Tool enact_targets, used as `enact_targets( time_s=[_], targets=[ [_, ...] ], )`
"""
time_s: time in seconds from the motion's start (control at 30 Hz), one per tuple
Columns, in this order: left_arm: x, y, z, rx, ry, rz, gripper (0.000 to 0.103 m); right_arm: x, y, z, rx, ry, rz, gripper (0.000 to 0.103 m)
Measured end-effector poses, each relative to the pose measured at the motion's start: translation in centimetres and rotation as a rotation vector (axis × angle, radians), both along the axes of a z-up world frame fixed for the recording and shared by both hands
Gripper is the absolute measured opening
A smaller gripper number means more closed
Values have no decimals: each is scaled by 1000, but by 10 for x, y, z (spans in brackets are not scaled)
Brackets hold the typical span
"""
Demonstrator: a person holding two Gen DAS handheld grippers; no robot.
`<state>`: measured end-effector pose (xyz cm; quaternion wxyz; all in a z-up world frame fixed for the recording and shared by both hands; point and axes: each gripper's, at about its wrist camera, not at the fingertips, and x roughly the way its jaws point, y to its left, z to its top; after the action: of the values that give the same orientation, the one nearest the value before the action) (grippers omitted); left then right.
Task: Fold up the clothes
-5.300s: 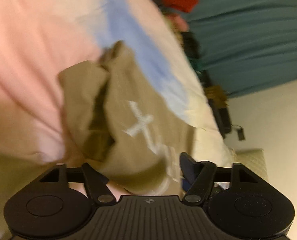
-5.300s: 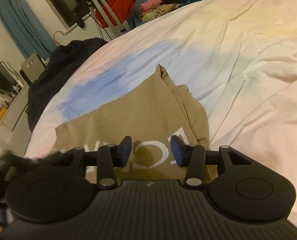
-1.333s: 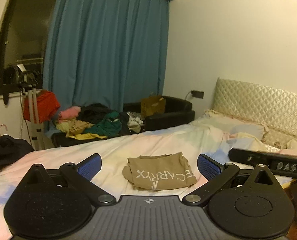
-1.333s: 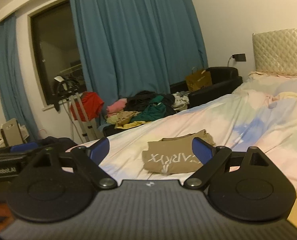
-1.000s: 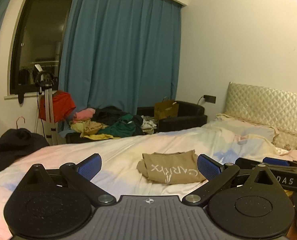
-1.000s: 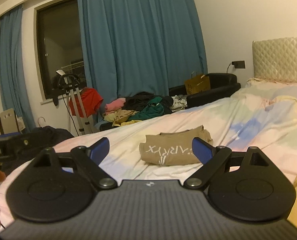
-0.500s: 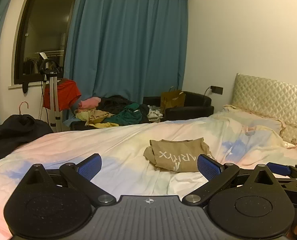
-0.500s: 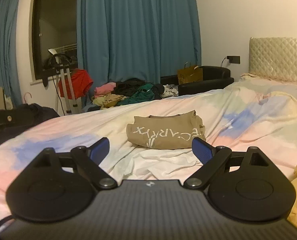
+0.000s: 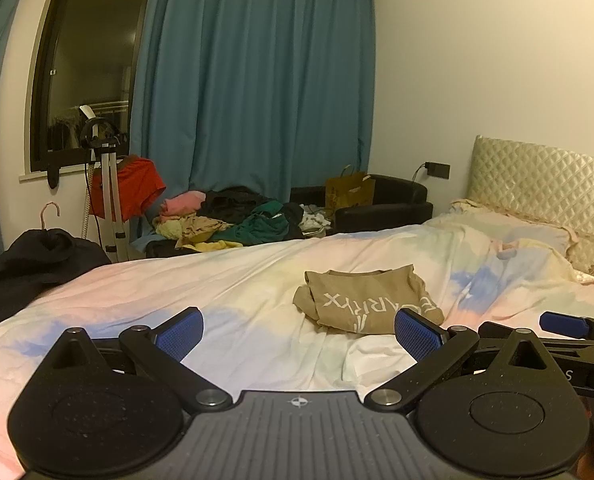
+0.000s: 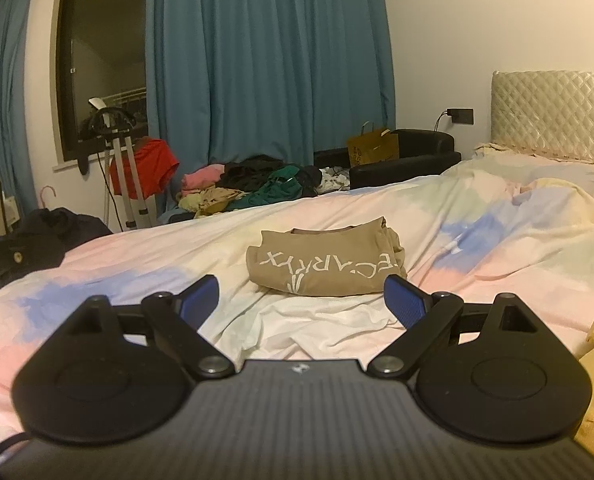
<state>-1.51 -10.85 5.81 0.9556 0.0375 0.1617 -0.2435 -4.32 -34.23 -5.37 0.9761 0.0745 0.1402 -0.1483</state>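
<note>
One folded tan shirt (image 10: 325, 266) (lettering showing) on bed (image 10: 497, 248).

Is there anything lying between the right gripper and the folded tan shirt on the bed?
Nothing visible. Only rumpled bedsheet lies between the open right gripper and the folded tan shirt; the clothes pile sits beyond the bed.

Warm, yellowish indoor light fills both views, dim but even, with soft shadows in the creases of the bed sheet (image 10: 337, 320). The window (image 9: 85, 80) is dark. Both pictures are sharp in the middle, without motion blur. Fisheye distortion bends the curtain (image 9: 257, 100) and walls near the edges, and the corners fall off into black.
</note>
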Motion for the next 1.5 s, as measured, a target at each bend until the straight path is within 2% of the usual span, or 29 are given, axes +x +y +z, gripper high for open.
enact_targets(
  time_s=[0.37,0.63,0.73,0.9,0.97,1.17,1.5],
  targets=[
    [5,-2,-8,17,29,1,103,2,2,1,-15,18,-10,91],
    [14,-8,-21,58,108,-9,103,2,0,0,6,29,-29,91],
    [14,-12,-24,93,108,-2,103,2,-2,-1,18,29,-28,91],
    [13,-10,-23,75,110,-13,103,3,0,-1,14,33,-28,91],
    [12,-10,-22,68,98,-11,103,3,2,-1,12,34,-28,91],
    [-3,-5,-14,-4,-25,-10,103,2,3,-1,8,30,-32,91],
    [-6,-10,-12,1,-29,-17,103,2,4,0,4,23,-34,91]
  ],
)
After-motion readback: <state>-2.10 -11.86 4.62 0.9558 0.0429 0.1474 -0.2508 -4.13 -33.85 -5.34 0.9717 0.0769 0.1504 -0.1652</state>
